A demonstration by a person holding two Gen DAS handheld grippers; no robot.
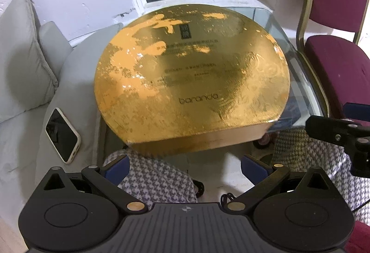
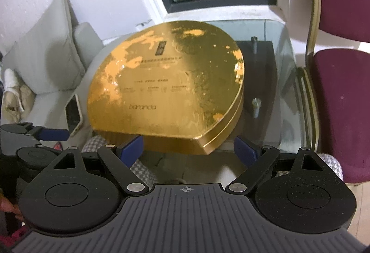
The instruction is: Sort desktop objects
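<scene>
A large gold box with a rounded back and a flat front, printed "baranda", lies on a glass table and fills most of its top. My left gripper is open just short of the box's front wall, with nothing between its blue pads. Open as well, my right gripper sits near the front right corner of the gold box, holding nothing. One blue finger of the left gripper shows at the left edge of the right wrist view.
A phone lies screen up on a grey sofa left of the table. A maroon chair stands close on the right. A white wall and dark window are behind. A person's houndstooth trouser legs are below the grippers.
</scene>
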